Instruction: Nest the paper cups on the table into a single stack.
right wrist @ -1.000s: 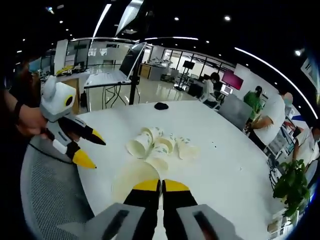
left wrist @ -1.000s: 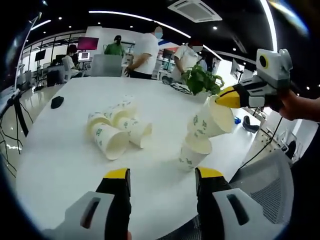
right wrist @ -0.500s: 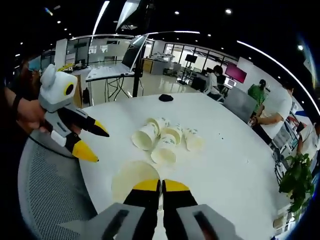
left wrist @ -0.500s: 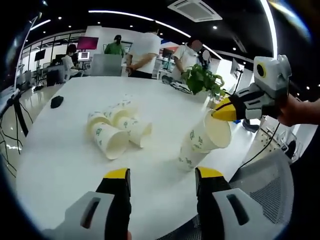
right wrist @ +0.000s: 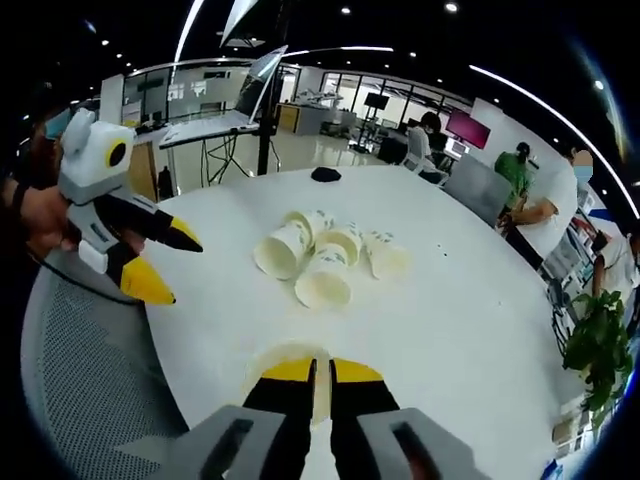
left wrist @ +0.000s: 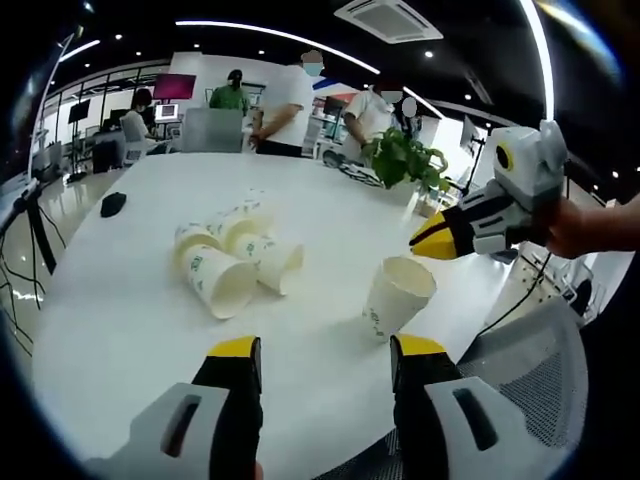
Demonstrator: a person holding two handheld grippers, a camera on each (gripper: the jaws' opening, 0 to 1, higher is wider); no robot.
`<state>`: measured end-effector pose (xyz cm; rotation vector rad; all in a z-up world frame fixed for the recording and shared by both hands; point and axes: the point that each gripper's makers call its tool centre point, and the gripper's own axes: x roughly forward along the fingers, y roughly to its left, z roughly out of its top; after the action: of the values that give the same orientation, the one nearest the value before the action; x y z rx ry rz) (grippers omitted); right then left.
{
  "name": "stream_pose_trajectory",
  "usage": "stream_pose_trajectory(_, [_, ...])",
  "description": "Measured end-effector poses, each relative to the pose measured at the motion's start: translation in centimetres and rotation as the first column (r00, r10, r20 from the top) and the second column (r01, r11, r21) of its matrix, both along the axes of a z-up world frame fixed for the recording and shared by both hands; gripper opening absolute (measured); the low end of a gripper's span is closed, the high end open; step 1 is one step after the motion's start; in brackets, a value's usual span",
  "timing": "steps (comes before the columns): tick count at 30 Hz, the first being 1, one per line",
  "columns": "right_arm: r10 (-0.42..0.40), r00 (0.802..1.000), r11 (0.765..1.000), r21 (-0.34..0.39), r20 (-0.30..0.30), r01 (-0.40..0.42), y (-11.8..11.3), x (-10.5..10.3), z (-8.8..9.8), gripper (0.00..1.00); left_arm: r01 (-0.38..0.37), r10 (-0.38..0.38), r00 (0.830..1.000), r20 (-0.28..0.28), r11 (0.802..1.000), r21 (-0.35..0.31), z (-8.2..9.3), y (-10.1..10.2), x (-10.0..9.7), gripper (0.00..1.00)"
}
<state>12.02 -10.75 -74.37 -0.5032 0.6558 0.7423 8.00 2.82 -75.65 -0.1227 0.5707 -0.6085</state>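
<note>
Left gripper [left wrist: 322,358]: jaws spread wide, grasping nothing. Beyond its right jaw tip an upright nested stack of paper cups [left wrist: 397,297] stands on the white table [left wrist: 120,310]; a cluster of loose cups [left wrist: 235,260] lies on its side ahead of the left jaw. Right gripper [right wrist: 321,371]: jaws nearly together just above the stack's rim, pinch on it uncertain.
</note>
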Motion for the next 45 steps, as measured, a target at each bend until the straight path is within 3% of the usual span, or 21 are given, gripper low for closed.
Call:
stream_pose_trajectory(9, [-0.017, 1.0, 1.0, -0.011, -0.026, 0.017, -0.6, -0.2, -0.6, 0.03, 0.001, -0.001, 1.0, -0.001, 1.0, 0.0, 0.0, 0.0, 0.0, 0.51])
stream_pose_trajectory(16, [-0.049, 0.998, 0.999, -0.014, -0.046, 0.048, -1.3, -0.1, -1.3, 0.1, 0.0, 0.0, 1.0, -0.003, 1.0, 0.0, 0.1, 0.0, -0.1, 0.51])
stream_pose_trajectory(25, [-0.136, 0.978, 0.991, -0.008, -0.159, 0.136, -2.2, 0.3, -3.4, 0.15, -0.002, 0.002, 1.0, -0.004, 1.0, -0.001, 0.0, 0.1, 0.1, 0.51])
stream_pose_trajectory(34, [-0.19, 0.946, 0.978, 0.03, -0.262, 0.205, -1.9, 0.4, -5.0, 0.08, -0.002, 0.002, 1.0, -0.005, 1.0, -0.002, 0.2, 0.0, -0.1, 0.51])
stream_pose_trajectory(39, [-0.192, 0.945, 0.978, 0.03, -0.263, 0.207, -1.7, 0.5, -4.9, 0.01, -0.004, 0.004, 1.0, -0.005, 1.0, -0.003, 0.1, 0.0, 0.0, 0.5])
stream_pose_trajectory(45, [-0.206, 0.944, 0.975, 0.031, -0.257, 0.221, -1.7, 1.3, -5.0, 0.01, -0.006, 0.006, 1.0, -0.006, 1.0, -0.006, 0.1, 0.0, 0.0, 0.5])
